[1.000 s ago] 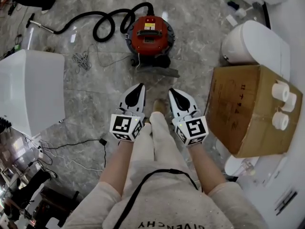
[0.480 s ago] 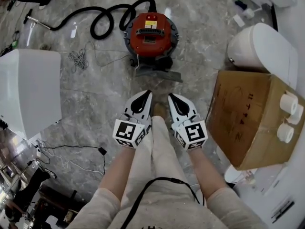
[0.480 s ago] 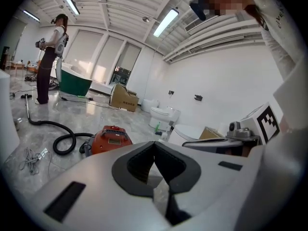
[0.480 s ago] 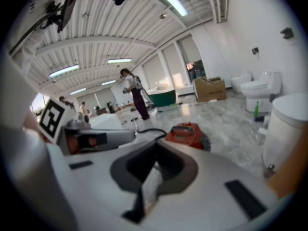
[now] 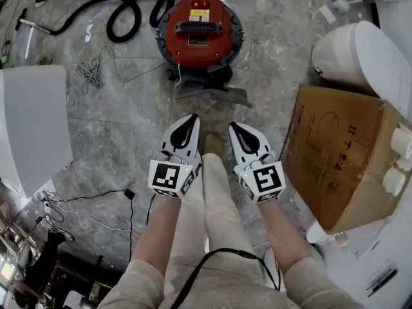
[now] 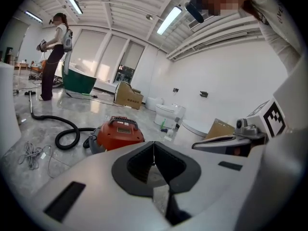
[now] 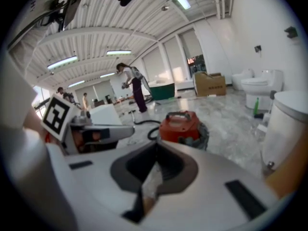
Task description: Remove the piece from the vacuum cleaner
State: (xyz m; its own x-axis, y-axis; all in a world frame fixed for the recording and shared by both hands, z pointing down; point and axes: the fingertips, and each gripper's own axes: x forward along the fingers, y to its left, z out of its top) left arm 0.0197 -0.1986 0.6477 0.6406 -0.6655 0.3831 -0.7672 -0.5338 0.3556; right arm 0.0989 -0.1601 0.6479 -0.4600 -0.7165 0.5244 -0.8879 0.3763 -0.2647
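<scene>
A red canister vacuum cleaner (image 5: pixel 198 31) stands on the marble floor, its black hose (image 5: pixel 125 15) coiling off to the left. A grey floor-nozzle piece (image 5: pixel 212 90) lies against its near side. My left gripper (image 5: pixel 192 117) and right gripper (image 5: pixel 233 126) hang side by side above my legs, short of the nozzle, both shut and holding nothing. The left gripper view shows the vacuum (image 6: pixel 118 131) beyond the closed left gripper (image 6: pixel 153 147). In the right gripper view it (image 7: pixel 183 124) sits past the closed right gripper (image 7: pixel 156 147).
A cardboard box (image 5: pixel 341 153) with paper rolls (image 5: pixel 402 143) stands at the right, a white toilet (image 5: pixel 360 56) behind it. A white tub (image 5: pixel 32 127) fills the left. Loose cables (image 5: pixel 90 76) lie on the floor. A person (image 6: pixel 53 52) stands far back.
Both grippers have sunk toward the floor, still shut and side by side. The vacuum cleaner and the floor look nearer and larger in the head view.
</scene>
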